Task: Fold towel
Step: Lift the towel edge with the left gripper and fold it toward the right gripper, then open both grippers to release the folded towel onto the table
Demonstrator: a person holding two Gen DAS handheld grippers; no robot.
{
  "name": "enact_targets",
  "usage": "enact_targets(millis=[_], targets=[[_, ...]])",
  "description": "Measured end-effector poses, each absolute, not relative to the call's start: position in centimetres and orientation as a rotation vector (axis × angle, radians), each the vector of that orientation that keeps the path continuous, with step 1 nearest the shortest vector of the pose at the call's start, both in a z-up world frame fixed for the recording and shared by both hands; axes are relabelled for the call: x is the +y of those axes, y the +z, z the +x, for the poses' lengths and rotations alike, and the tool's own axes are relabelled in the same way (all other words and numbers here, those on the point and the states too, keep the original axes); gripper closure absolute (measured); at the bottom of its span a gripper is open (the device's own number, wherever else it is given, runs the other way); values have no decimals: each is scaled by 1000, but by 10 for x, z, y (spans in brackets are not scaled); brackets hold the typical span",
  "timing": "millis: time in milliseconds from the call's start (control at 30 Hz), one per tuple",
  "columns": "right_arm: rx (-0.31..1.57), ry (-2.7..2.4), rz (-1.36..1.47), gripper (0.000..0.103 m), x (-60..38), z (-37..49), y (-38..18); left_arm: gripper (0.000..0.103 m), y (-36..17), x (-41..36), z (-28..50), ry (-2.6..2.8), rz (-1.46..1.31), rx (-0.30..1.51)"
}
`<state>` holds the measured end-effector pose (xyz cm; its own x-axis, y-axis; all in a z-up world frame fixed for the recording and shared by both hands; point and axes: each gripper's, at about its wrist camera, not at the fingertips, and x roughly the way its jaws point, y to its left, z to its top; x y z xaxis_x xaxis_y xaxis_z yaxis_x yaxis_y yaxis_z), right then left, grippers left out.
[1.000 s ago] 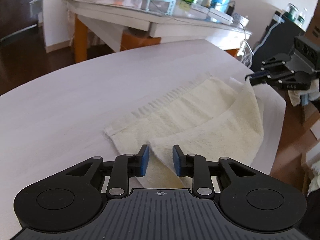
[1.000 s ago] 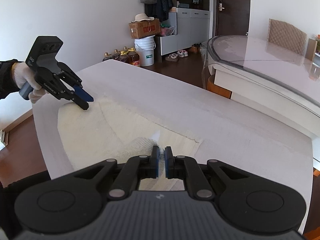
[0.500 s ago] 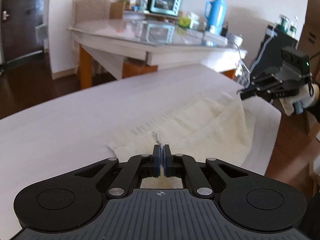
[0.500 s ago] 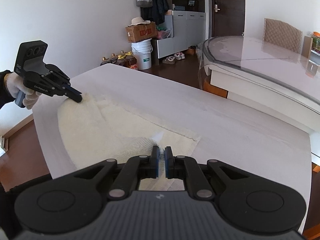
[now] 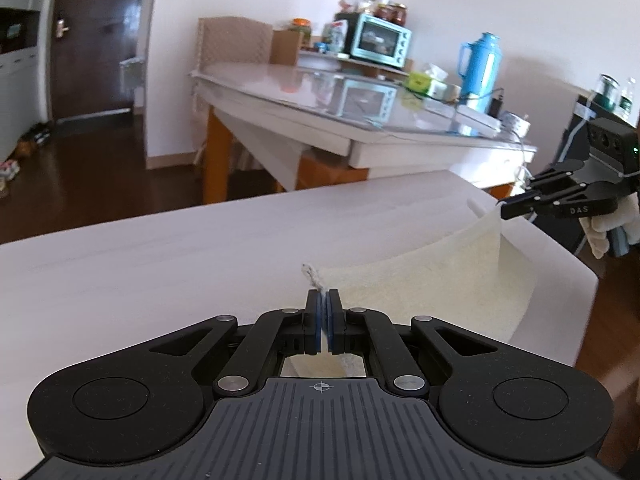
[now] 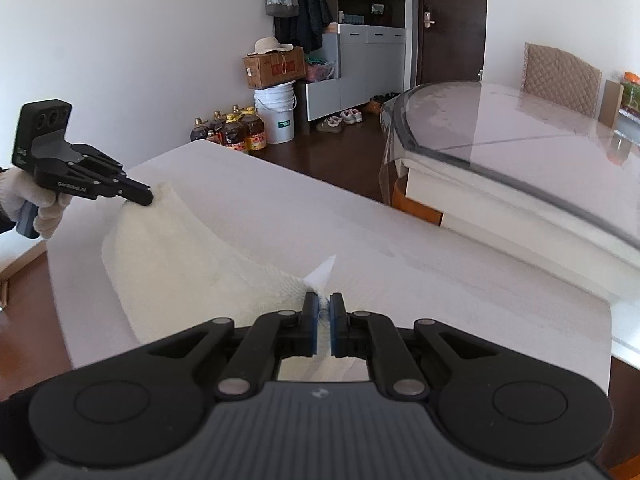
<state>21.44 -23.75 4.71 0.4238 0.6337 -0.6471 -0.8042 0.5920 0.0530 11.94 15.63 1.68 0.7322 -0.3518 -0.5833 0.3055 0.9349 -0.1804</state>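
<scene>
Towel slung between 2 grippers, 1 corner in each.

Left wrist view: left gripper (image 5: 323,307) clamped tight on 1 fringed corner of the cream towel (image 5: 432,280), lifted just above the white table (image 5: 160,264); cloth running away forward and to the right, long axis straight toward the right gripper (image 5: 505,211), pinched on the far corner near the table's right edge. Sagging between, lower edge apparently resting on the table. Counted here: 1 towel, 2 grippers, 1 gloved hand.

Right wrist view: right gripper (image 6: 323,307) closed on its own corner, a white tip poking past the blue pads; towel (image 6: 180,264) stretching forward-left to the left gripper (image 6: 146,199), shut on the opposite corner. Neither gripper nearer; each at 1 end. Probable next: both corners carried together across the table to lay the fold. Counted: 1 towel, 2 grippers, 1 glove.
</scene>
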Motion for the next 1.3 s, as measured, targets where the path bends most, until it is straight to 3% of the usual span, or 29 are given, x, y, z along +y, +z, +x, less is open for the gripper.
enact_targets(millis=[533, 667, 733, 867, 1300], targets=[[788, 842, -296, 96, -219, 251, 1, 101, -23, 165, 147, -302, -78, 734], [786, 819, -304, 92, -219, 251, 0, 100, -23, 162, 147, -297, -36, 733], [781, 797, -308, 85, -221, 249, 1, 98, -22, 161, 147, -296, -26, 734], [762, 737, -298, 85, -232, 241, 7, 91, -21, 165, 143, -286, -27, 736], [762, 844, -285, 85, -206, 202, -5, 88, -18, 158, 141, -261, 35, 728]])
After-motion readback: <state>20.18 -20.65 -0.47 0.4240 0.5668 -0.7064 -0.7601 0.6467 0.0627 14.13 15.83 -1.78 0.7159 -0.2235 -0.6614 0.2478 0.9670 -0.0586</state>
